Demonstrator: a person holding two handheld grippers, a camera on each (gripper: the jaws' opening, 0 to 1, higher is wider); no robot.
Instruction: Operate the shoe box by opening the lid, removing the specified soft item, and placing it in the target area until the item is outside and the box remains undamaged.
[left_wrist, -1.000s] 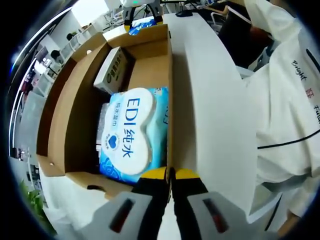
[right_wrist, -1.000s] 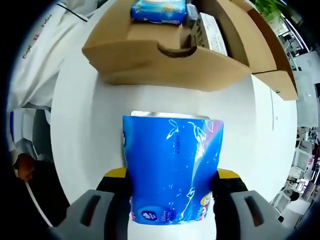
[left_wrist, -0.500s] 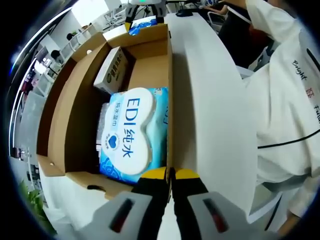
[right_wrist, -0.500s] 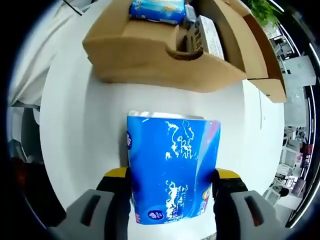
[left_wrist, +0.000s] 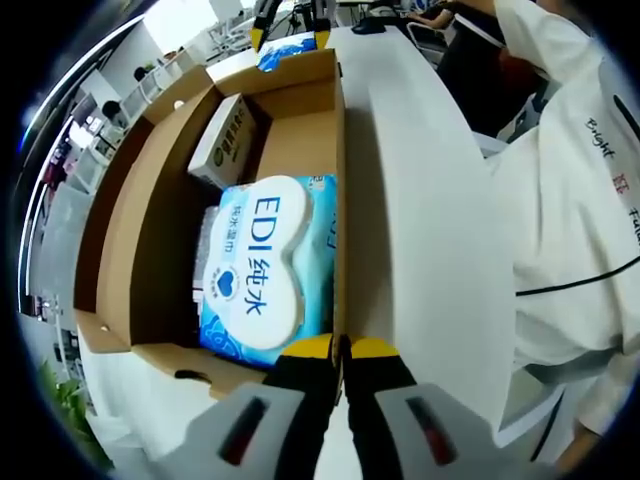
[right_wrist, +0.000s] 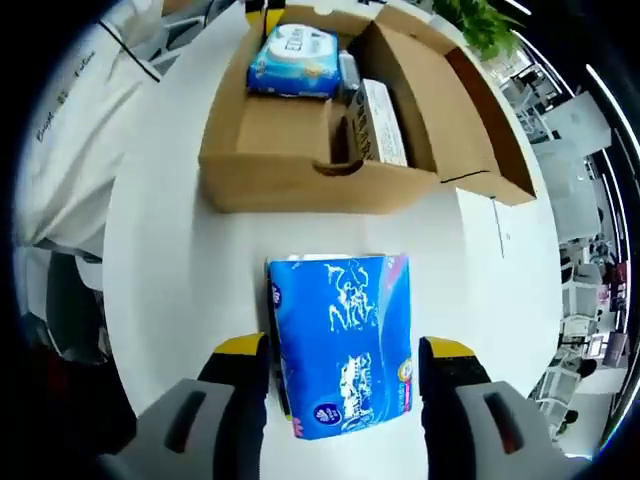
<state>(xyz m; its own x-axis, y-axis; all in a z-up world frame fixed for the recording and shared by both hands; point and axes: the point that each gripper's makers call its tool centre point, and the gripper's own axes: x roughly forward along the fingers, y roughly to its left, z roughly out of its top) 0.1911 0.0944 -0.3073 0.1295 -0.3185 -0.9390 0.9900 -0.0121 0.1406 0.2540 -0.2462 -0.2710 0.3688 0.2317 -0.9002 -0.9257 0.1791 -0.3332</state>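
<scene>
Box (right_wrist: 300, 185) lid was open, blue soft pack (right_wrist: 343, 340) lay out on counter (right_wrist: 165, 290); task near done. My right tongs (right_wrist: 343, 375) stood released either side of pack, left tongs (left_wrist: 340, 352) clenched on box wall.

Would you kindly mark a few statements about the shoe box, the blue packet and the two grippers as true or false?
1. The shoe box has its lid open. True.
2. The blue packet lies inside the box. False: it lies on the white table, outside the box.
3. The right gripper is open around the blue packet. True.
4. The left gripper is wide open. False: its jaws are shut at the box's edge.
5. The box is empty. False: a wipes pack and a small carton remain inside.
</scene>
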